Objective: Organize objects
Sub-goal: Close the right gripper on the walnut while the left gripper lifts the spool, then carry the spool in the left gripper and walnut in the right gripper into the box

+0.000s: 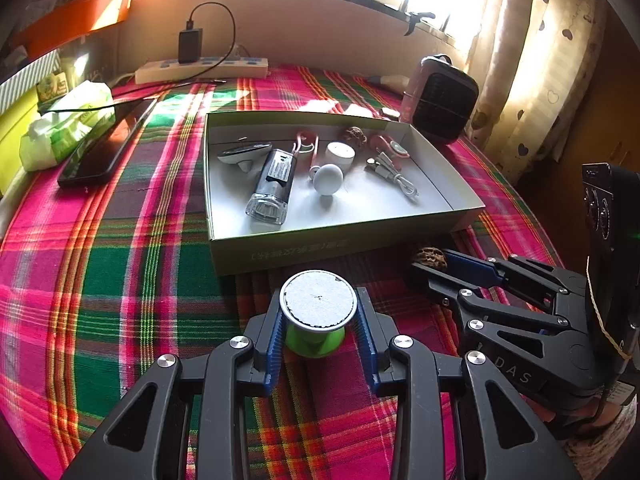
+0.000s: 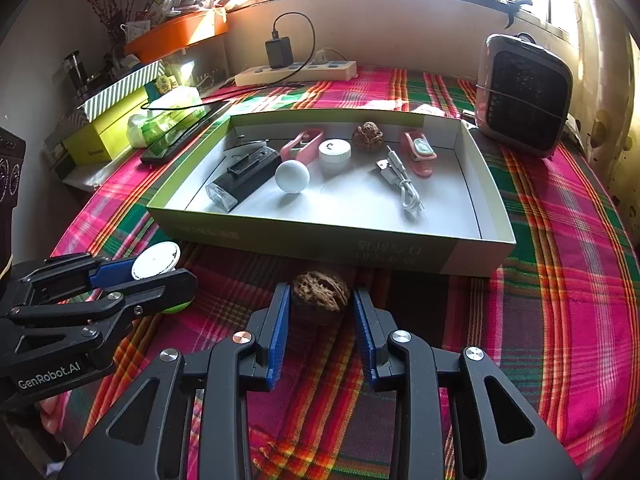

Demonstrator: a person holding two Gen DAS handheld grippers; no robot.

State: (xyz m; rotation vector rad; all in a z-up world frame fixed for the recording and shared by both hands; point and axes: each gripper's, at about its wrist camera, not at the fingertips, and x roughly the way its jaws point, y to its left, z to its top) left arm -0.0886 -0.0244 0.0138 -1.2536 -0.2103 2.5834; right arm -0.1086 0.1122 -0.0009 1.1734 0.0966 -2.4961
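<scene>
Green-bodied spool sits pinched between the left gripper's pads at lower centre; the right gripper clamps a walnut before the box.

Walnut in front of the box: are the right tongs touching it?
Touching. In the right wrist view the walnut sits between the right tongs, with both blue pads against its sides and no visible gap.
</scene>
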